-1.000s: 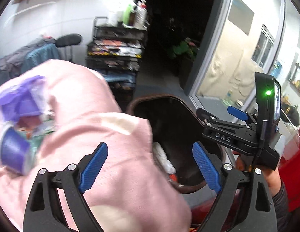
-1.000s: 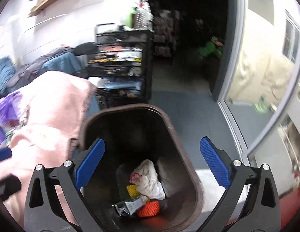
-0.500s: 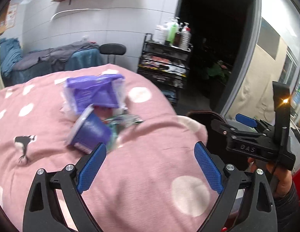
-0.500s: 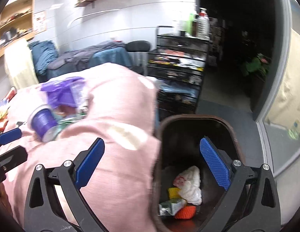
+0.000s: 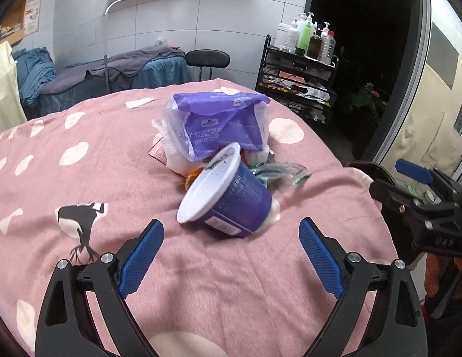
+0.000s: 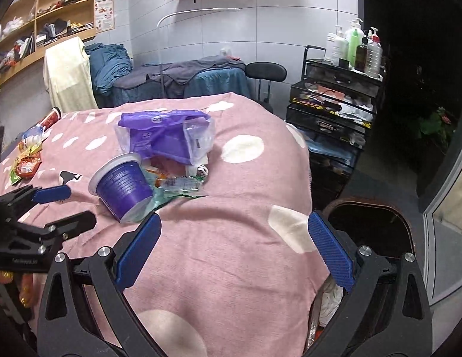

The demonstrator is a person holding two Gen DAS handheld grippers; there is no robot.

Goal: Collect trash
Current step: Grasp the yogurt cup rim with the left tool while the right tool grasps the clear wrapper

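The left tool point(image 5: 231, 257) hangs over the pink spotted blanket point(image 5: 82, 184) with its 2 blue pads spread wide and nothing between them. Just ahead of it a purple cup point(image 5: 231, 202) lies tipped on its side, its white rim turned toward the camera. The right tool point(image 6: 234, 247) is likewise wide open and empty, over the near edge of the blanket; its right pad sits in front of the dark trash bin point(image 6: 377, 217) that stands on the floor beside the bed, where a bit of white litter point(image 6: 329, 297) shows low inside. Against the cup lie crumpled clear and green wrappers point(image 5: 278, 172), and just behind them a purple tissue pack point(image 5: 213, 125) rests on the blanket, touching the pile. In the right wrist view more snack wrappers point(image 6: 25, 163) are scattered at the far left of the bed. Beyond the bed stand a black stool point(image 5: 207, 58), a black trolley point(image 5: 299, 86) carrying bottles, and a massage bed draped in grey and blue
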